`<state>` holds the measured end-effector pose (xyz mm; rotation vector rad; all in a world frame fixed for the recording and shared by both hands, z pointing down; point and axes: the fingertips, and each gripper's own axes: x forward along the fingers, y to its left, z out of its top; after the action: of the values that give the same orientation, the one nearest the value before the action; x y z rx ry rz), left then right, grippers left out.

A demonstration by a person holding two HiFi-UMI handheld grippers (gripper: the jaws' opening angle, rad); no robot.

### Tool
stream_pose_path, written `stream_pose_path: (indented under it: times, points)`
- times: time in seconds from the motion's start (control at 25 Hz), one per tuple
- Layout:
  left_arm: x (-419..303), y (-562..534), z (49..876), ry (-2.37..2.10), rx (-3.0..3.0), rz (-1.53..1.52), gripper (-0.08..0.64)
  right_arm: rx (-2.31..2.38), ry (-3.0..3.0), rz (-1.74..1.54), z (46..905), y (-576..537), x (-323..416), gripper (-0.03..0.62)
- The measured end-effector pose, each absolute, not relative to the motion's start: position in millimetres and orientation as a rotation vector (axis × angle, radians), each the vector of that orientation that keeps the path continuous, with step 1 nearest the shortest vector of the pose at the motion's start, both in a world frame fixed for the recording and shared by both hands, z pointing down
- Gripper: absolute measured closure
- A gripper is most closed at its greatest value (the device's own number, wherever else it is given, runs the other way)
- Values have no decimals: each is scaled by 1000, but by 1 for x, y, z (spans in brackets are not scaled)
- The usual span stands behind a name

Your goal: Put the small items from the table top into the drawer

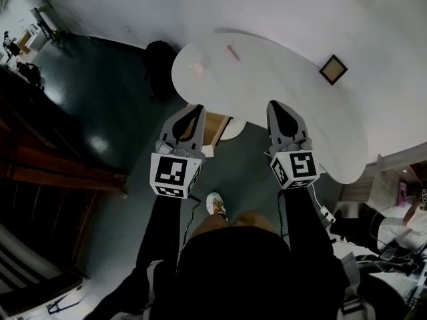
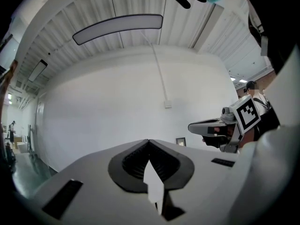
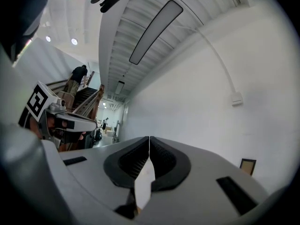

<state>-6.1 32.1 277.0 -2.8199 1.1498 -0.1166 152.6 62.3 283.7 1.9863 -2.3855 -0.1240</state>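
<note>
In the head view a white curved table (image 1: 293, 105) carries a thin pink stick (image 1: 233, 52), a small pale pink item (image 1: 197, 67) and a dark square frame (image 1: 333, 69). A brown wooden box (image 1: 215, 127), perhaps the drawer, shows under the table's near edge. My left gripper (image 1: 195, 109) and right gripper (image 1: 277, 105) are held level side by side at that edge, both shut and empty. The left gripper view shows its jaws (image 2: 149, 143) meeting, with the right gripper (image 2: 220, 125) beside. The right gripper view shows closed jaws (image 3: 149, 139) and the left gripper (image 3: 65, 121).
A black bag (image 1: 160, 59) stands on the dark floor beside the table's left end. Dark wooden stairs (image 1: 47, 172) run along the left. Cables and gear (image 1: 387, 245) lie at the lower right. My shoe (image 1: 215, 204) is below the grippers.
</note>
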Motion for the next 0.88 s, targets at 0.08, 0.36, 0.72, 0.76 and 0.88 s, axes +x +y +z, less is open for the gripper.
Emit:
stream_pose_path:
  times: [0.08, 0.36, 0.72, 0.76, 0.88]
  points:
    - [-9, 14, 278, 1132, -2825, -117, 545, 1979, -2383, -132, 285, 46, 145, 565]
    - [-16, -20, 278, 1081, -2840, -108, 545, 2010, -2333, -104, 299, 10, 140, 565]
    - [-20, -58, 280, 1091, -2837, -103, 545, 1980, -2336, -125, 299, -42, 141, 563]
    - [-19, -64, 279, 1093, -2831, -102, 545, 1980, -2341, -130, 298, -50, 142, 563]
    - [-13, -80, 275, 1098, -2809, -89, 545, 1952, -2369, -149, 298, -72, 144, 563]
